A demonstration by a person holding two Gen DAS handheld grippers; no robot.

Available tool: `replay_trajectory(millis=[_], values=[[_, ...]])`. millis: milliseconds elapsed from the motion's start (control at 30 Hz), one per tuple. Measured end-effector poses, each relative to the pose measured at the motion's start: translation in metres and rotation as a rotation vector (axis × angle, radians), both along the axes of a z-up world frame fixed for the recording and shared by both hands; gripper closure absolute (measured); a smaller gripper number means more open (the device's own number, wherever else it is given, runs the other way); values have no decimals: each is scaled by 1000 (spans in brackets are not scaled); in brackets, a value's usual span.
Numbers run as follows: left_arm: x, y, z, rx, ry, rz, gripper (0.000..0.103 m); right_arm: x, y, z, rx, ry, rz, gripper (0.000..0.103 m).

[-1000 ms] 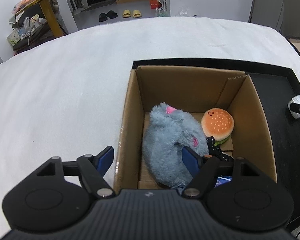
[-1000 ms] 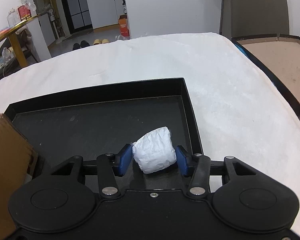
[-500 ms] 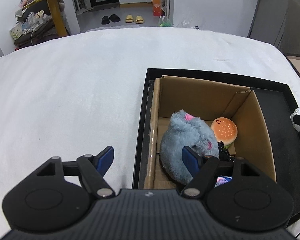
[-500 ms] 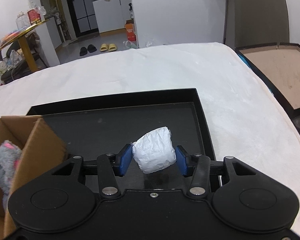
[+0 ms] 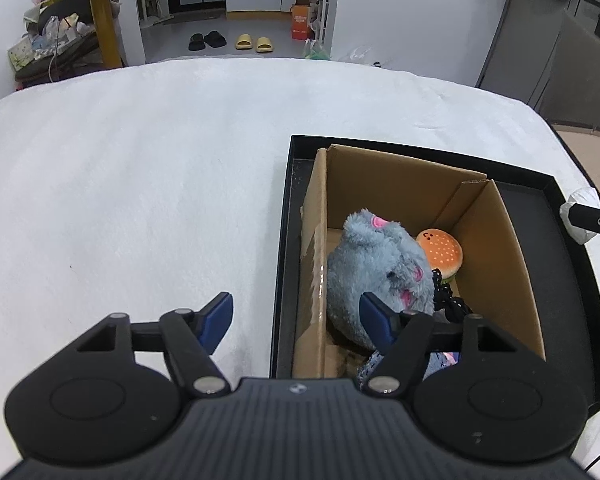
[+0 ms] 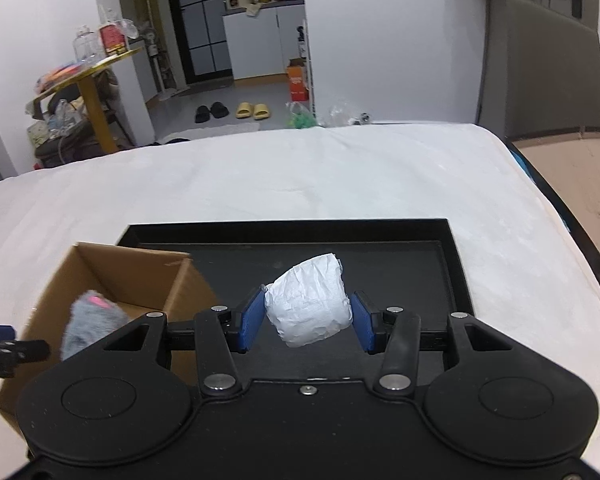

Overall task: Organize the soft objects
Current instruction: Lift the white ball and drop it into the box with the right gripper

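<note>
- The right claw (image 6: 306,322) is clamping a crumpled white wad (image 6: 309,300) between its blue pads (image 6: 251,320), holding it up over the bare floor of the black tray (image 6: 444,272), with nothing under it but air
- The wad is being pinched only at its two sides and it looks squashy; if the grip slackens or the claw jerks, I judge it could be slipping out and landing on the tray short of the box
- The cardboard box (image 6: 168,280) is sitting ahead and to the left of the right claw, inside the same tray; its near right wall is standing between the wad and the opening, so a low sideways pass could be catching that edge and tipping or shoving the box
- The left claw (image 5: 296,318) is hanging with its jaws apart and gripping nothing, straddling the box's left wall, one pad outside over the white cloth (image 5: 140,200), the other above the box
- Just ahead of that inner pad a grey plush toy (image 5: 376,268) is filling much of the box, with a small burger toy (image 5: 440,250) beyond it toward the far right corner and a black cord (image 5: 446,294) beside them
- Free room is looking tight, so a wad dropped onto the plush could be rolling back out
- The left claw itself is crowding the box mouth and could be bumping the right one
</note>
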State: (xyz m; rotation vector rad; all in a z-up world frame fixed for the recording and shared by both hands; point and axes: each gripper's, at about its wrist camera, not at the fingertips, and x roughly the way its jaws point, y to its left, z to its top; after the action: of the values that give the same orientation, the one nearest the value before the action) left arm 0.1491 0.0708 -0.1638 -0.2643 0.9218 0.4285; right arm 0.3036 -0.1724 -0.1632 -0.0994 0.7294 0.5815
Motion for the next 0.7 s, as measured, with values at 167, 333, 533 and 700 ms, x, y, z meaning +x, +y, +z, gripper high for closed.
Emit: replay_trajectory(millis=[167,333,533,700], values=[[-6,6,-2,-27,-17,-3,43,-9,11,10,29,27,20,56],[-10,10,-6,-53,-21,-22,57,-16,26,21,19,5,48,56],[-12,13,-16,-111,-17,-43,80,-24,45,28,10,-6,76,56],[-13,14,-22,-150,-22,-54,88,-29,67,29,3,-5,115,56]])
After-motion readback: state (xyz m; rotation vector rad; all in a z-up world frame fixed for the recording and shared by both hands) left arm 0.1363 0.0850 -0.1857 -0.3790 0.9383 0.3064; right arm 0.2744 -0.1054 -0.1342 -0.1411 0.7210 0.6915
